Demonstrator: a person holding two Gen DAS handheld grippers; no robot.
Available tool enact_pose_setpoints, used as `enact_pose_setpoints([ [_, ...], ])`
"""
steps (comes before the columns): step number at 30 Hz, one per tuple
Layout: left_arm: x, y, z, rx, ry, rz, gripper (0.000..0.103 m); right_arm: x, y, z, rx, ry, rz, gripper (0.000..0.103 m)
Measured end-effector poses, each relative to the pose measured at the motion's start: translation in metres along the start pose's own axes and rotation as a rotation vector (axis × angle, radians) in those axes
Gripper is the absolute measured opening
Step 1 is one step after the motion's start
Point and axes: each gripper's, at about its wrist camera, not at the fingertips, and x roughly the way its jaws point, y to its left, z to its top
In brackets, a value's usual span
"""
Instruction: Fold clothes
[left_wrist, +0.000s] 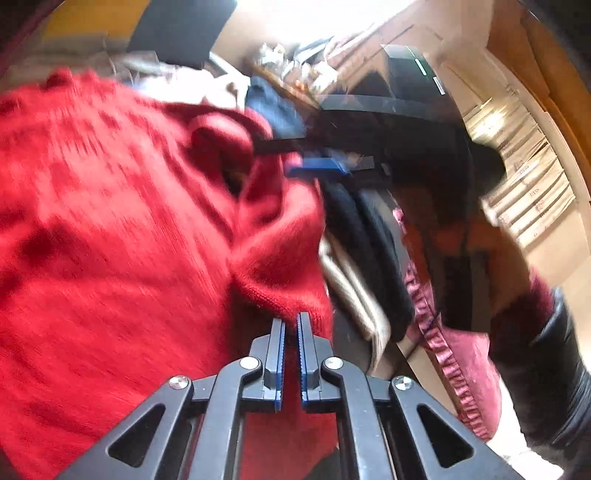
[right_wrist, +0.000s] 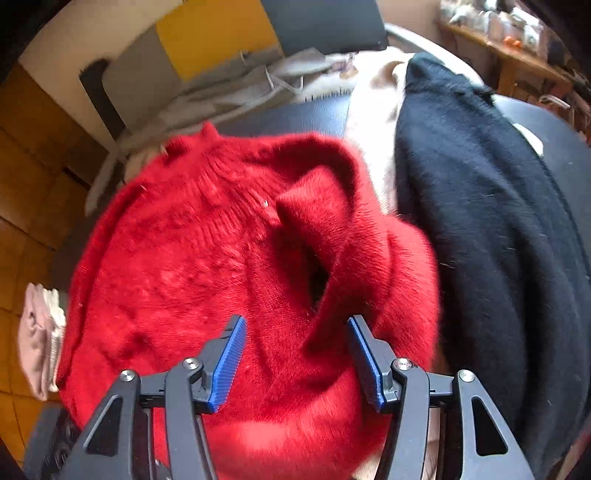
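left tool (left_wrist: 291, 323): fingers pressed nearly together, pinching a fold at the edge of the red sweater (right_wrist: 236, 258). left view is motion-blurred. right tool (right_wrist: 295, 332): fingers spread wide above the sweater, nothing between them. sweater lies bunched on the dark tabletop (right_wrist: 295, 114); neck opening (right_wrist: 314, 273) gapes toward the right tool; long axis cannot be told. black garment (right_wrist: 480, 221) lies just beside it, touching along its right side, over a cream cloth (right_wrist: 369, 122). pink cloth (right_wrist: 38, 343) lies at the tabletop's left edge.

sweater (right_wrist: 207, 240) left of folded dark garment (right_wrist: 491, 221), edges touching
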Motion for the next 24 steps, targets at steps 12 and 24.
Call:
enact_pose_setpoints([
  [12,-0.16,-0.013,0.076,0.167,-0.234,0.121,0.004,-0.037,-0.015,-0.071,0.148,-0.135,0.13,0.064],
  [24,-0.185,0.091,0.052,0.04,-0.118,0.411,0.004,0.0,0.001,-0.096,0.154,-0.08,0.189,0.064],
])
